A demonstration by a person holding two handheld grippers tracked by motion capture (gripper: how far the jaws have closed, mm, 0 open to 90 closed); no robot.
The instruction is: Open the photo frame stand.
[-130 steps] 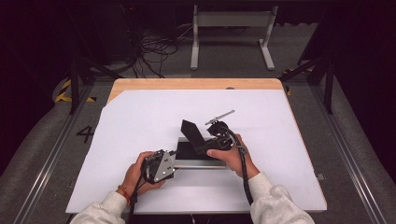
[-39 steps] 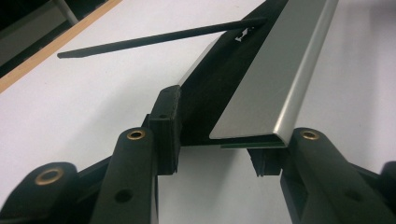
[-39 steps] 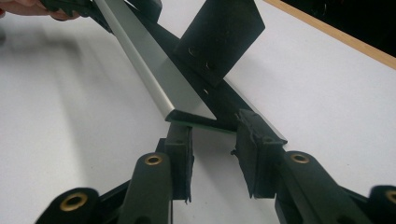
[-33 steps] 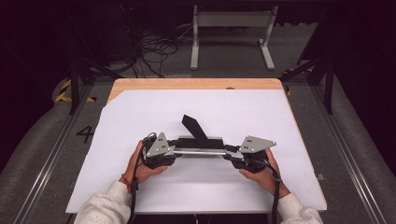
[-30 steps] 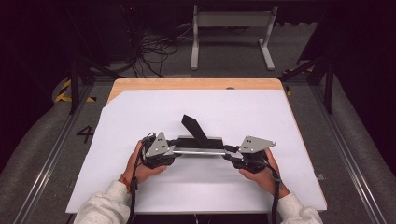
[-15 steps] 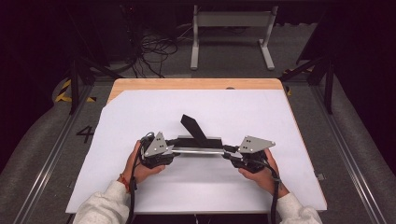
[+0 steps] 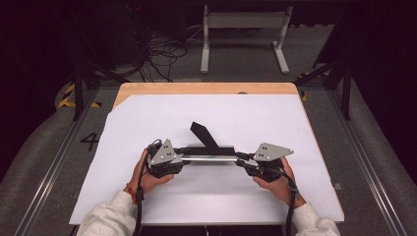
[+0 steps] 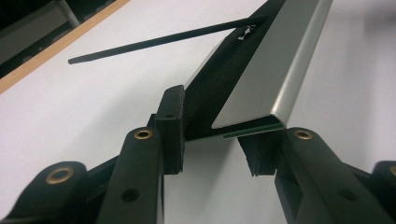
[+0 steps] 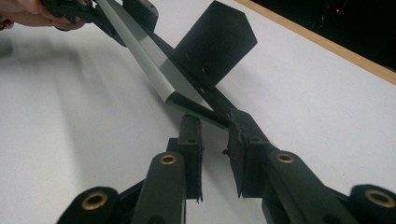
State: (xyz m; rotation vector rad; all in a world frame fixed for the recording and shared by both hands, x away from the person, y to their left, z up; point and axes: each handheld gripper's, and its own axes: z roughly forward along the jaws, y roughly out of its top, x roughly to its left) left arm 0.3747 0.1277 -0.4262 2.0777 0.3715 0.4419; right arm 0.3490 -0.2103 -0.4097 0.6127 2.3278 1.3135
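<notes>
- Item under handling: a long, flat black bar with a brushed silver metal strip (image 7: 209, 158) along its top lies lengthwise across the near middle of the white-covered table (image 7: 305, 128), running left to right between the two hands.
- A thin green edge, like a circuit board, shows beneath the silver strip at both ends in the gripper views.
- A black, flat, pointed flap (image 7: 202, 134) rises at a slant from the bar's far side, near its middle; in the right gripper view (image 9: 215, 42) small holes show in its face.
- Left gripper (image 7: 178, 158), black with a grey three-cornered plate, held in the person's left hand (image 7: 147, 177): it sits at the bar's left end. Its jaws are partly open and have just been closing. In the left gripper view (image 8: 217, 140) the bar's end lies between the pads; the left pad is against the black edge, while contact on the other side cannot be confirmed.
- Right gripper (image 7: 241, 163), of the same make, held in the right hand (image 7: 275, 182): it sits at the bar's right end. Its jaws are narrow and have just been closing. In the right gripper view (image 9: 215, 140) the bar's green-edged tip reaches the gap between the pads; the right pad touches the black edge, but a firm clamp cannot be told.
- The table's wooden edge (image 7: 206, 88) shows beyond the white covering.
</notes>
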